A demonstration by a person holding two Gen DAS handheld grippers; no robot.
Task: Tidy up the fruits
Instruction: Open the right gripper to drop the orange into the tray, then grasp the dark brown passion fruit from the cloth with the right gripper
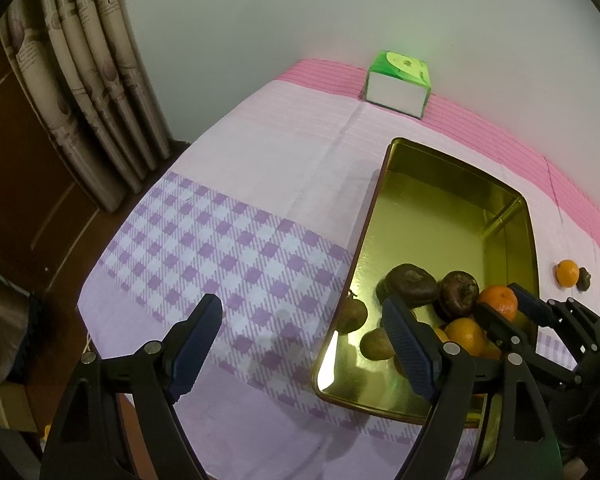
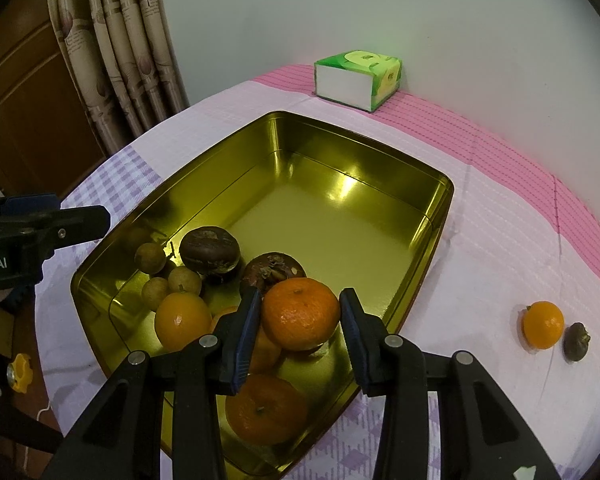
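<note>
Mandarin (image 2: 300, 313) sitting between the pads of the right claw (image 2: 300, 334), perched on top of the fruit pile at the near end of the gold tin (image 2: 432, 216); pads looking just beside the peel on both sides, real contact not clear, so cannot tell if gripping or just released. Likely light, roundish, soft loose peel, bruising if squeezed hard and rolling easily; best taken across the widest middle, stem up, gentle pinch. Tin holding two dark brown wrinkled fruits (image 2: 210, 249), three small tan round fruits (image 2: 185, 280), plus other oranges (image 2: 182, 320) underneath and beside; far half of tin bare and shiny. Outside the tin, on the bench cloth (image 2: 500, 240) to the right, lying one more small orange (image 2: 543, 324) touching a small dark fruit (image 2: 576, 340), probably waiting to be collected. Left claw (image 1: 304, 344) spread wide and empty, hovering over the checked cloth at the tin's left rim. Green tissue box (image 2: 358, 78) standing at the back by the wall.
</note>
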